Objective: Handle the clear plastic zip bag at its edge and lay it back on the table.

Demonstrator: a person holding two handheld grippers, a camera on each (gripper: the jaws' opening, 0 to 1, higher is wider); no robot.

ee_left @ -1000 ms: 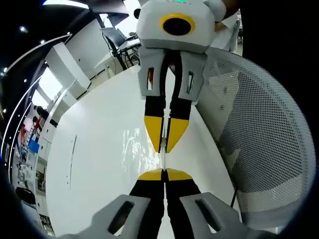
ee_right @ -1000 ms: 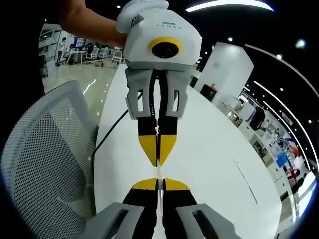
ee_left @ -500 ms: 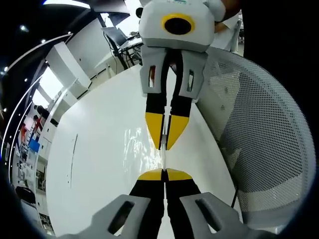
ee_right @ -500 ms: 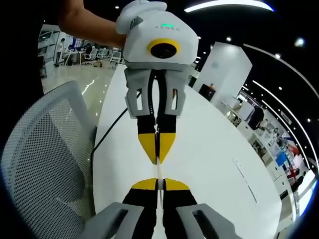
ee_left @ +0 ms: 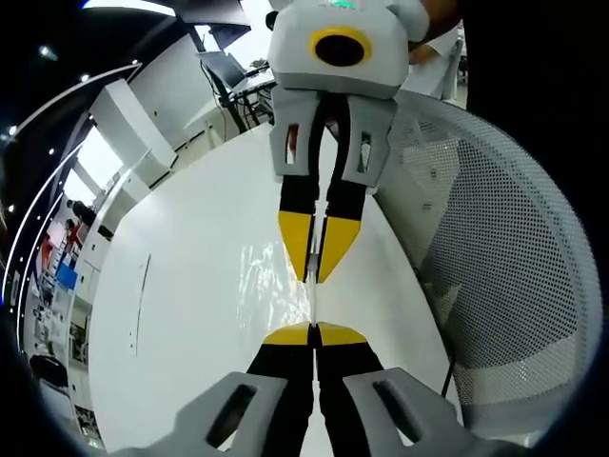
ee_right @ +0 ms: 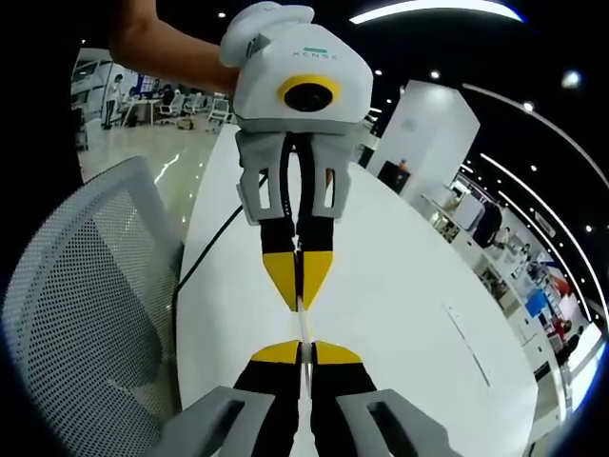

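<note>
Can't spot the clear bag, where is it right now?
The bag hangs edge-on above the white table, stretched between the left tongs and right tongs, beside the mesh chair.

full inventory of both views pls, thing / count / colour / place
clear plastic zip bag: 1, transparent with glare, held edge-on and stretched between the two tongs above the table.
white oval table: 1, glossy white, under both tongs.
white mesh office chair: 1, white perforated back, beside the table edge.
black cable: 1, black, running along the table edge by the chair.
background office: white pillars, ceiling light strips, desks and chairs, distant people; too small to count.
person's arm: 1, holding the left tongs from above.
left tongs: 1, grey with yellow tips, jaws closed on the bag edge.
right tongs: 1, same colours, jaws closed on the opposite edge.
</note>
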